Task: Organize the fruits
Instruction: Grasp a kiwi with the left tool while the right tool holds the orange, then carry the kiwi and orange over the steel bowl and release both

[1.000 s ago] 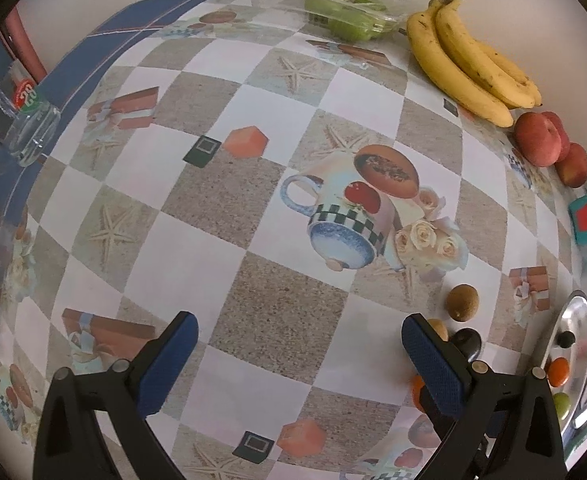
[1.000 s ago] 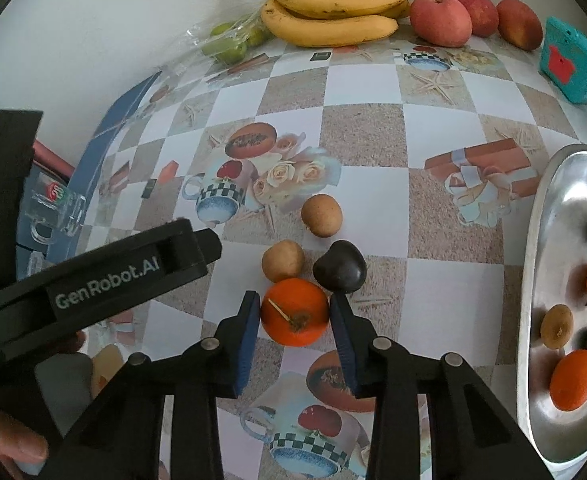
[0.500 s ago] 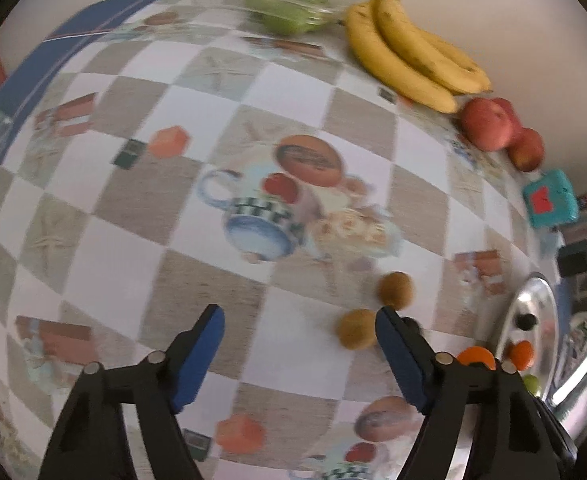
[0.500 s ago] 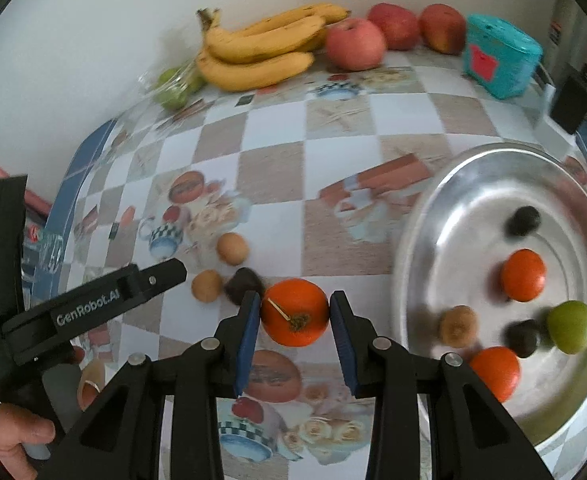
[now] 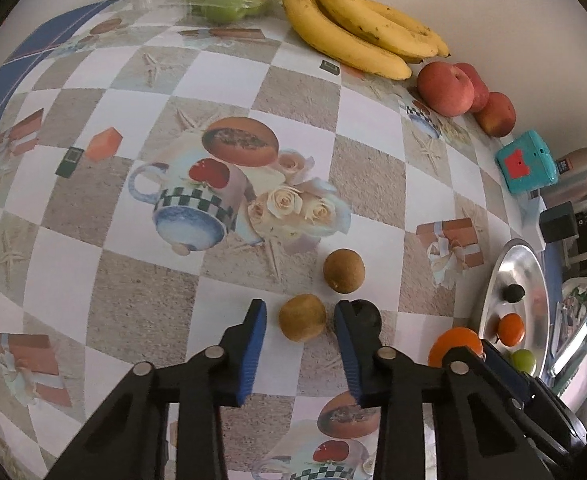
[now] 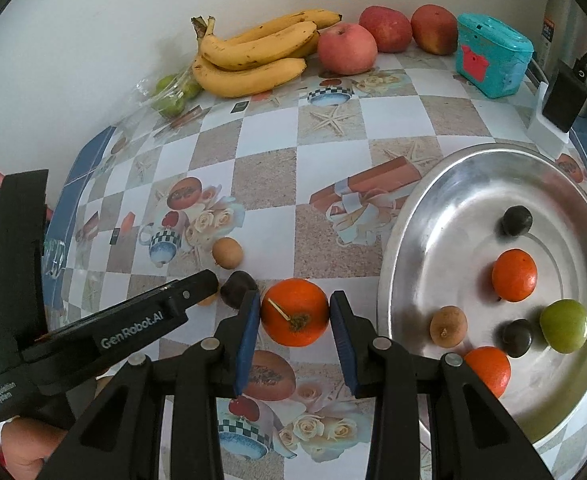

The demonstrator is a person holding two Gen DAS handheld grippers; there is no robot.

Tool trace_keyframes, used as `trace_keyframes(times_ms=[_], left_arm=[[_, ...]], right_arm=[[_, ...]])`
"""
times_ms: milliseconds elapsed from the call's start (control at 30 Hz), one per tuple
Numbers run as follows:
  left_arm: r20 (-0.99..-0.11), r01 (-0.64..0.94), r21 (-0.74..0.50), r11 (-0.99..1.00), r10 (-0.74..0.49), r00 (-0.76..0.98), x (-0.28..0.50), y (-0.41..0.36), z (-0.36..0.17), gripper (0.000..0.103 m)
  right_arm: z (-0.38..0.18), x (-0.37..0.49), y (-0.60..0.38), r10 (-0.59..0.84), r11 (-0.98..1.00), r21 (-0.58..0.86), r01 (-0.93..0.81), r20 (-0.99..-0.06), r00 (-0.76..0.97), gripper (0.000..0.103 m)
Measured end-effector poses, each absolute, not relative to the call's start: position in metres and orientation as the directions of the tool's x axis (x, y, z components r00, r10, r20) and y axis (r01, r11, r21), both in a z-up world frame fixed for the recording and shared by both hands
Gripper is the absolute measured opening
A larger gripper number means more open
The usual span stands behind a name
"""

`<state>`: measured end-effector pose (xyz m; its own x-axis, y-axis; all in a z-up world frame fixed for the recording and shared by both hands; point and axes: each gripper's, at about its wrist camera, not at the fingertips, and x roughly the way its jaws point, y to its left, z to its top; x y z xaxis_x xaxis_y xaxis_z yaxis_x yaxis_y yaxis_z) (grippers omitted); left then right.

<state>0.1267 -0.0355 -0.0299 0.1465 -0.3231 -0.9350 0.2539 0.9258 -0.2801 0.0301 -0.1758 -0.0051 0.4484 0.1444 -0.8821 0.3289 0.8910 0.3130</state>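
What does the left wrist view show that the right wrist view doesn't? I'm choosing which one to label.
Only the left wrist view shows the left gripper closing its jaws around a brown fruit, not yet touching it. Only the right wrist view shows the whole metal tray and the right gripper shut on an orange. Both show the bananas and apples.

A plain pale wall [image 6: 93, 20] backs the table's checkered patterned cloth [image 5: 301, 92].
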Motion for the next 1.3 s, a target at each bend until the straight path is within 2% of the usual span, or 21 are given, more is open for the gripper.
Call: trace_keyframes(times_ms=[100,433,667,967,1300], left_arm=[[-0.935,0.256,-0.282,0.925,-0.325,0.145,0.126,-0.035,-0.03,0.027],[-0.924,0.267,-0.279,0.922,-0.334,0.186,0.125,-0.035,-0.016,0.027],[-0.906,0.284,-0.288,0.915,-0.356,0.228,0.119,-0.035,0.004,0.027],[-0.881,0.375,-0.294,0.879,-0.402,0.25,0.096,-0.063,0.026,0.026],[-0.876,0.548,-0.267,0.793,-0.437,0.205,0.05,-0.124,0.031,0.027]], right_arm=[[-0.005,0.03,-0.176,0.145,0.89,0.315,0.329,-0.881,0.451,0.037],[-0.003,0.025,-0.183,0.143,0.878,0.326,0.35,-0.877,0.459,0.037],[0.007,0.011,-0.216,0.076,0.847,0.311,0.432,-0.874,0.48,0.037],[0.012,-0.02,-0.269,-0.024,0.773,0.287,0.565,-0.878,0.479,0.037],[0.009,-0.049,-0.309,-0.149,0.698,0.206,0.686,-0.895,0.421,0.037]])
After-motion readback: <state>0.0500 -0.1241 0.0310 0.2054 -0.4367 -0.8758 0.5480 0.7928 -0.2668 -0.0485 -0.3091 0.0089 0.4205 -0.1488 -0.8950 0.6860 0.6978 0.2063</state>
